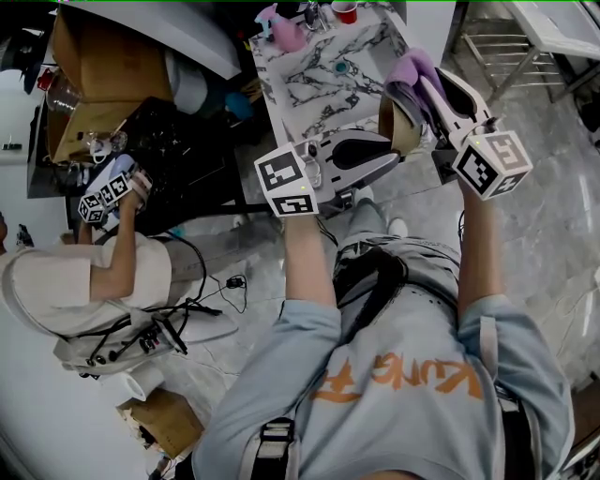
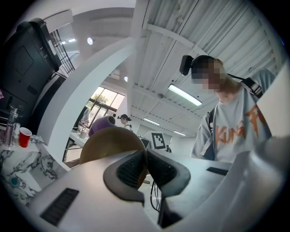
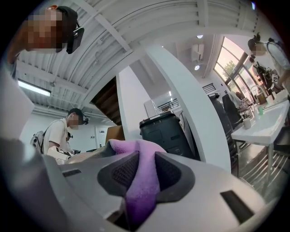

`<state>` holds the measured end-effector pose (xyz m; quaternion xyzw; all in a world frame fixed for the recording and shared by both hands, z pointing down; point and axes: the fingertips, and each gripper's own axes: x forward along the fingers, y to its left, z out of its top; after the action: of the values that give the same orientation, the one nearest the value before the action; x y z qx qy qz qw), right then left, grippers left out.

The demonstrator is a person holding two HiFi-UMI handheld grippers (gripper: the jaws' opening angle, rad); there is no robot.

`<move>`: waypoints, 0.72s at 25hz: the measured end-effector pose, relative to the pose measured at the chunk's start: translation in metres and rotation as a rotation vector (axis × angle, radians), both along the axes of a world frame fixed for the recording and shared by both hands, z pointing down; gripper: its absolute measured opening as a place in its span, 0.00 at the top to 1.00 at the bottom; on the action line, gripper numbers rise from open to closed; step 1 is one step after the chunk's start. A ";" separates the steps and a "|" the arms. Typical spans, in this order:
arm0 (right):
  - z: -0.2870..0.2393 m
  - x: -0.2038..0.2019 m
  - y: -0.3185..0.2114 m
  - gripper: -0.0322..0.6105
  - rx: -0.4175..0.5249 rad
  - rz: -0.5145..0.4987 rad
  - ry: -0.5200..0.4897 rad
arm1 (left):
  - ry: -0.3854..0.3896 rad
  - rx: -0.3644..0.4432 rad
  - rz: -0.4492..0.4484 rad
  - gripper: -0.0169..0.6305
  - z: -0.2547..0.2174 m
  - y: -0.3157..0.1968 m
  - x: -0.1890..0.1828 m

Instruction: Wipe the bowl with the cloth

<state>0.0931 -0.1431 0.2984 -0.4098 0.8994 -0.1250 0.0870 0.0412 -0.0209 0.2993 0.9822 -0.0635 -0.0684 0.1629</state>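
Both grippers are held up in front of my chest, above the floor. In the head view my left gripper is shut on the rim of a tan bowl, which stands on edge. My right gripper is shut on a purple cloth that lies against the bowl's upper side. In the left gripper view, the left gripper pinches the bowl between its pads, with the cloth behind it. The right gripper view has the cloth bunched in the right gripper.
A marble-topped table stands ahead with a red cup and a pink spray bottle. At the left another person holds marker-cube grippers. Cardboard boxes and floor cables lie nearby.
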 end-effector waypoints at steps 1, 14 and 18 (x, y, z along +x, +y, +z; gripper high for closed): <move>0.002 0.001 -0.001 0.77 -0.010 0.005 -0.006 | 0.012 0.004 0.009 0.93 -0.002 0.002 0.000; 0.038 -0.011 -0.008 0.77 -0.112 -0.013 0.006 | 0.128 0.026 0.037 0.92 -0.021 0.005 -0.007; 0.051 -0.023 -0.004 0.77 -0.140 -0.052 0.043 | 0.204 0.027 -0.008 0.93 -0.032 -0.001 -0.018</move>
<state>0.0705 -0.1470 0.3490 -0.3939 0.9005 -0.1809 0.0358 0.0237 -0.0220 0.2678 0.9720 -0.0495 -0.1696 0.1549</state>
